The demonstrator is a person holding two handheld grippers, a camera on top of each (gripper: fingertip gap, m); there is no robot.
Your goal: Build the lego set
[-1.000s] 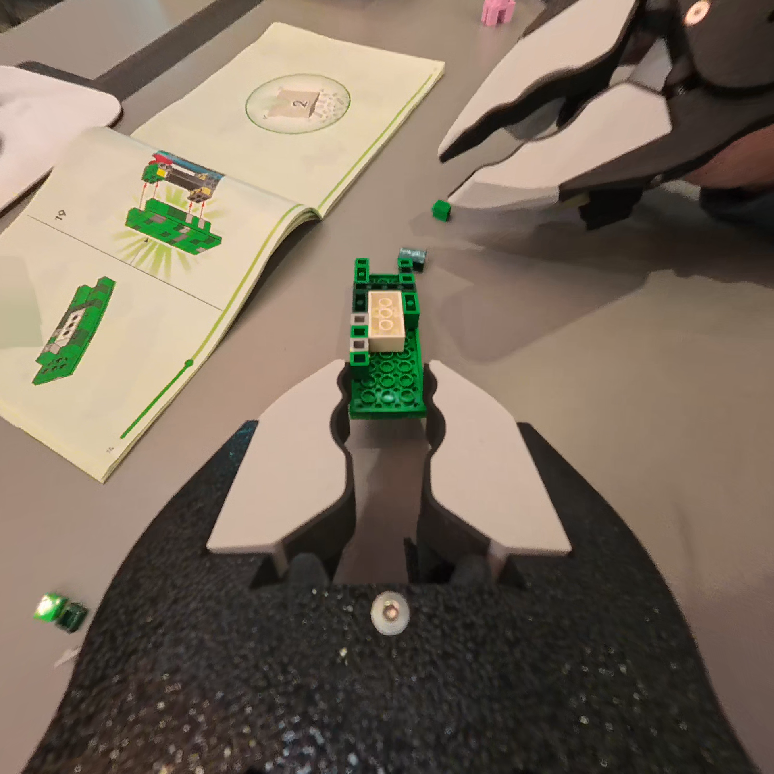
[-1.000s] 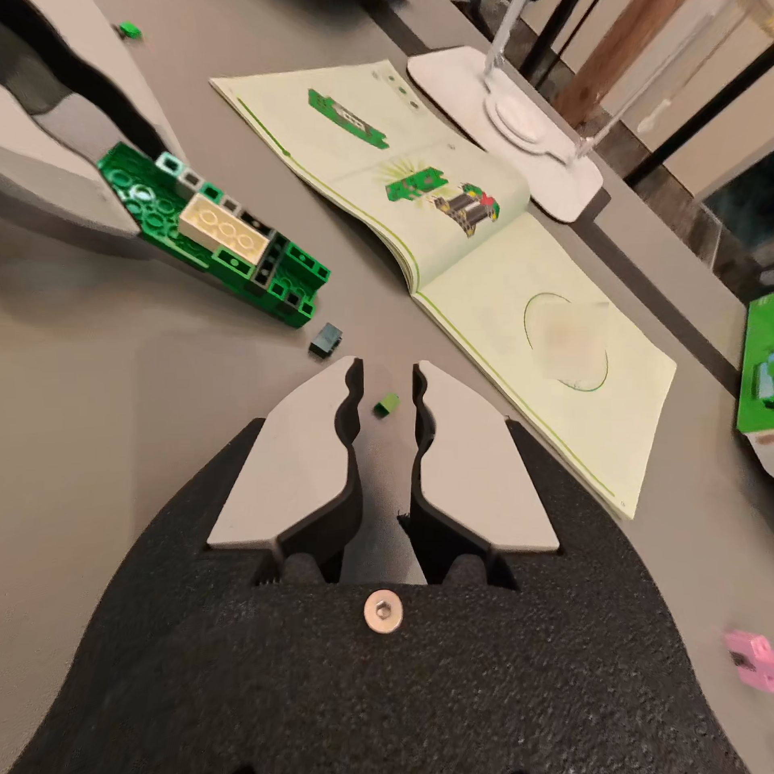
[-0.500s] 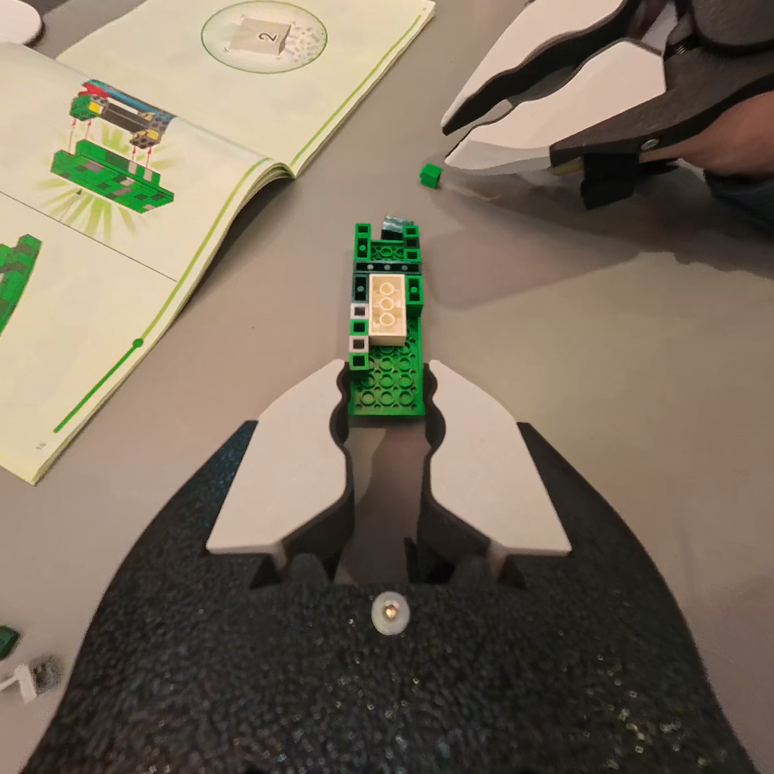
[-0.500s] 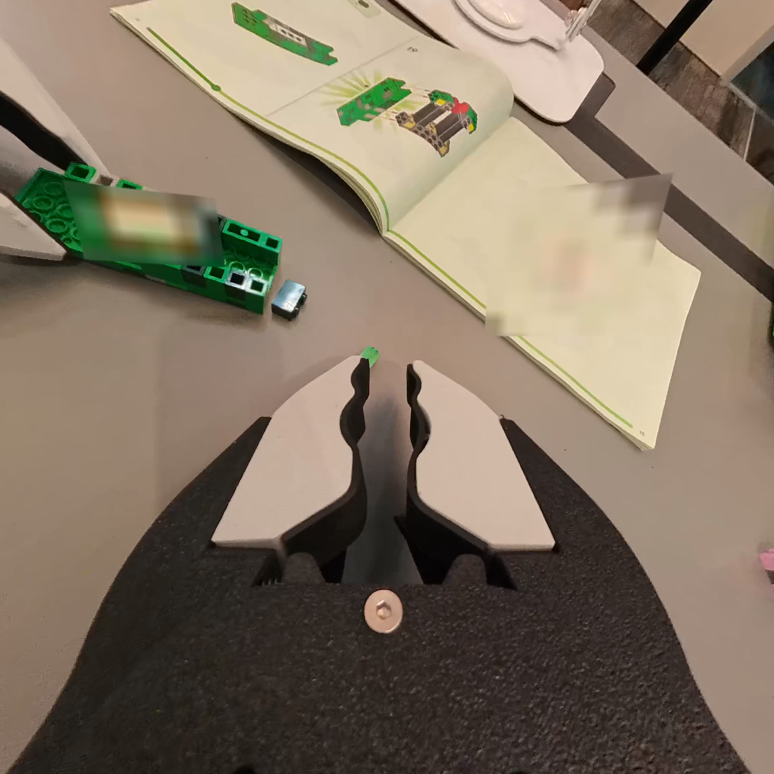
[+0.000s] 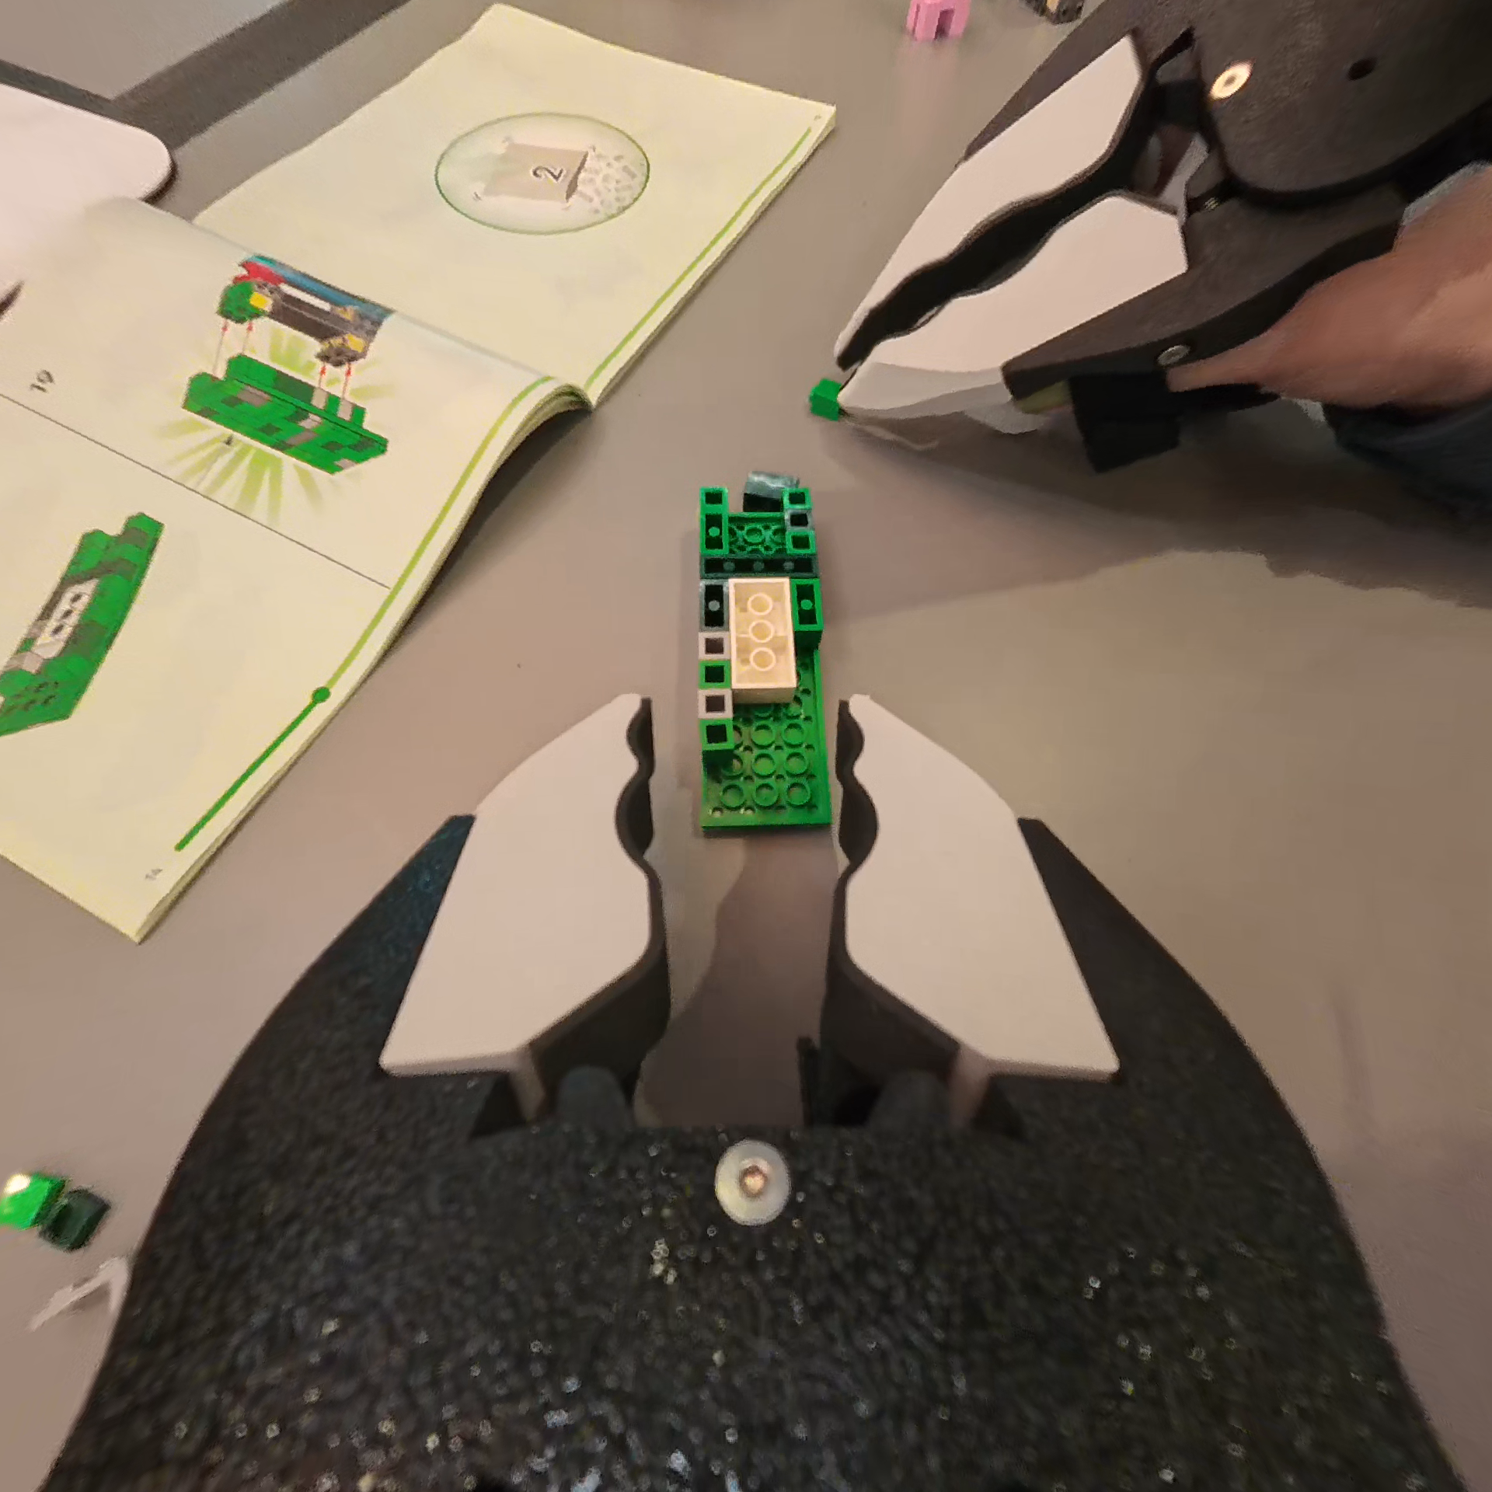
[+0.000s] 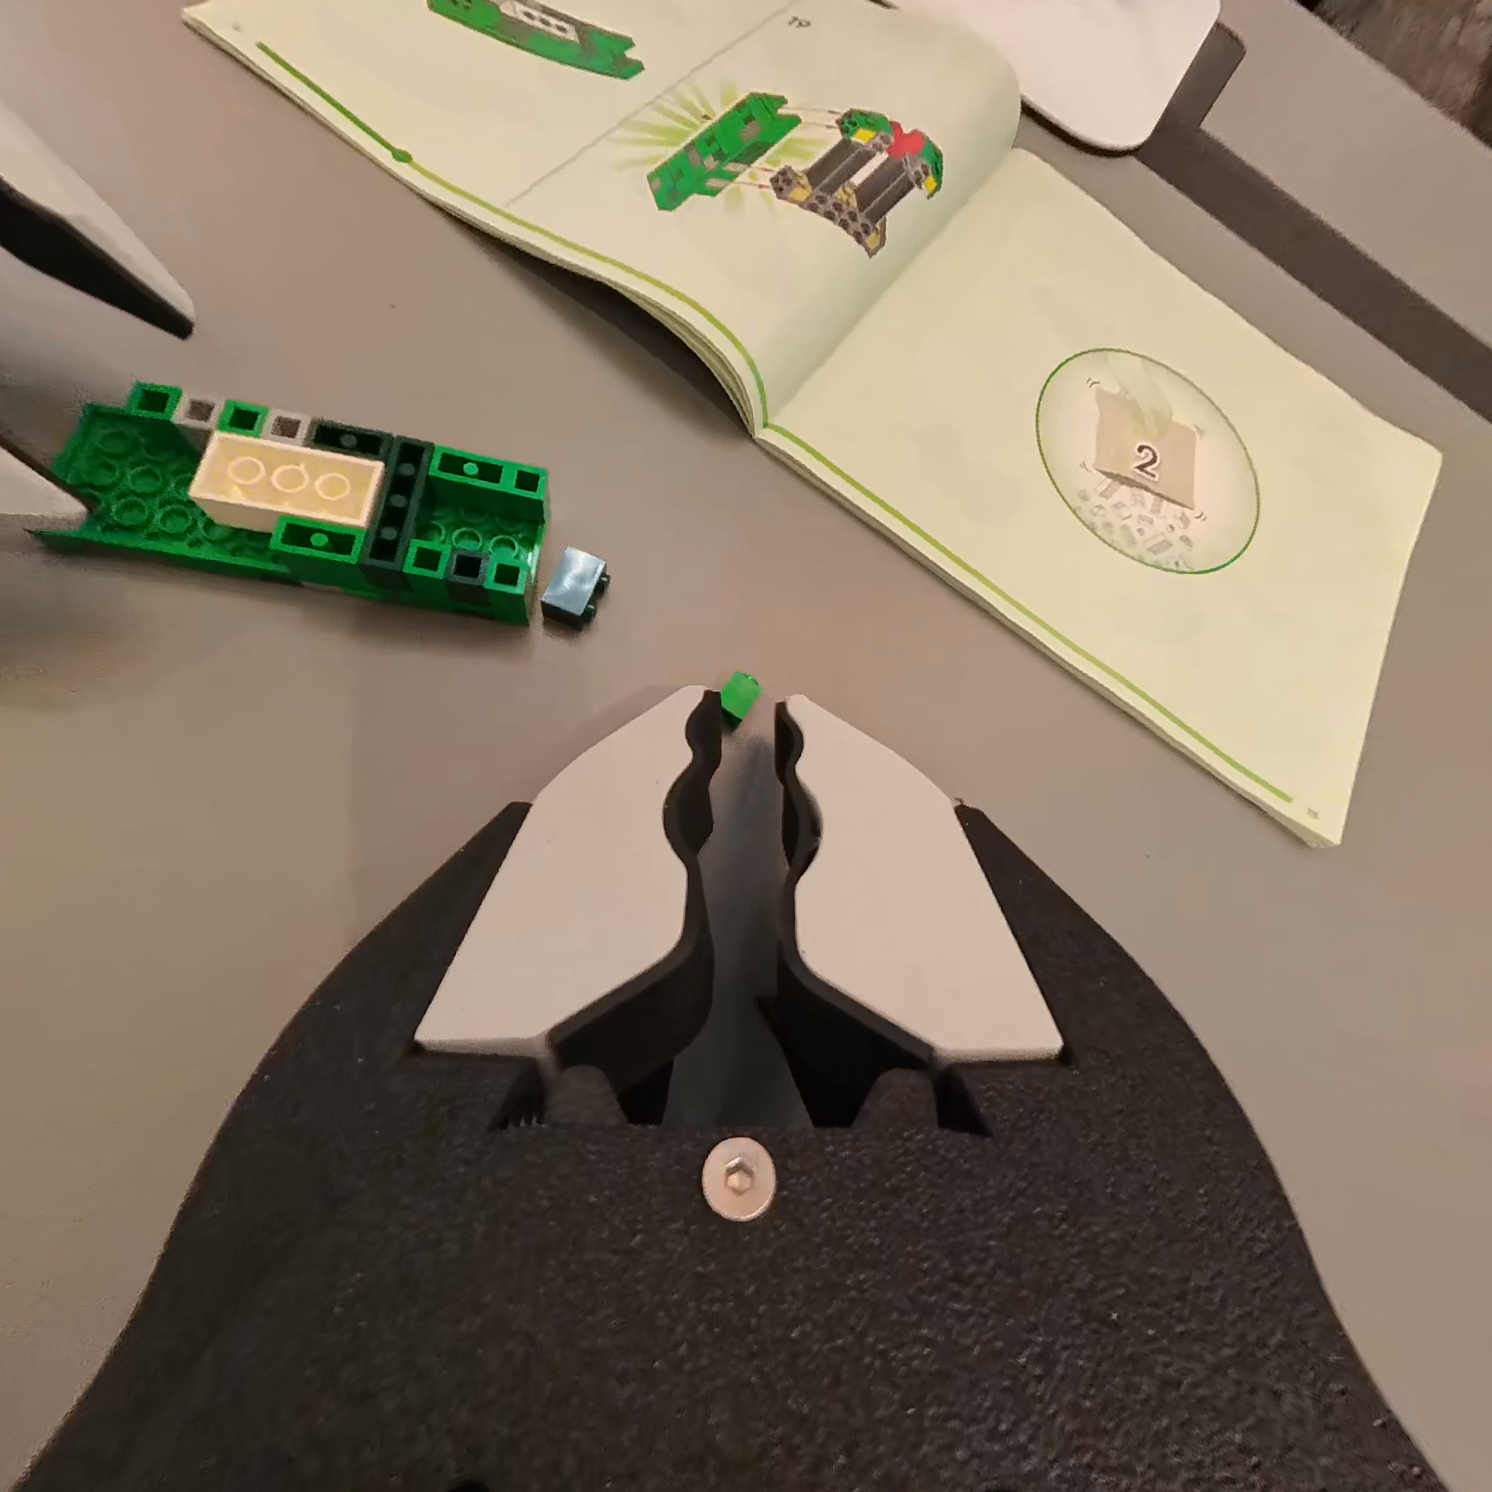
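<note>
The green build (image 5: pixel 763 686) with a cream brick on top lies flat on the grey table; it also shows in the right wrist view (image 6: pixel 323 500). My left gripper (image 5: pixel 743 727) is open, and the build's near end lies between its fingertips with a gap on the left side. A small green brick (image 6: pixel 739 694) lies on the table at the tips of my right gripper (image 6: pixel 743 706), against the left finger. The right gripper is only narrowly open and is not clamped on the brick. In the left wrist view the right gripper (image 5: pixel 841 375) is low over the brick (image 5: pixel 825 400).
A small dark grey-blue brick (image 6: pixel 575 585) lies at the build's far end. The open instruction booklet (image 5: pixel 323 404) lies left of the build. Small green pieces (image 5: pixel 48 1211) lie near left. A pink piece (image 5: pixel 932 16) and a white stand base (image 6: pixel 1114 73) are farther off. The gap from one gripper's tips to the other's is roughly 12 centimeters.
My left gripper has opened off the build's near end. My right gripper has narrowed and come down onto the table with its tips at the small green brick.
</note>
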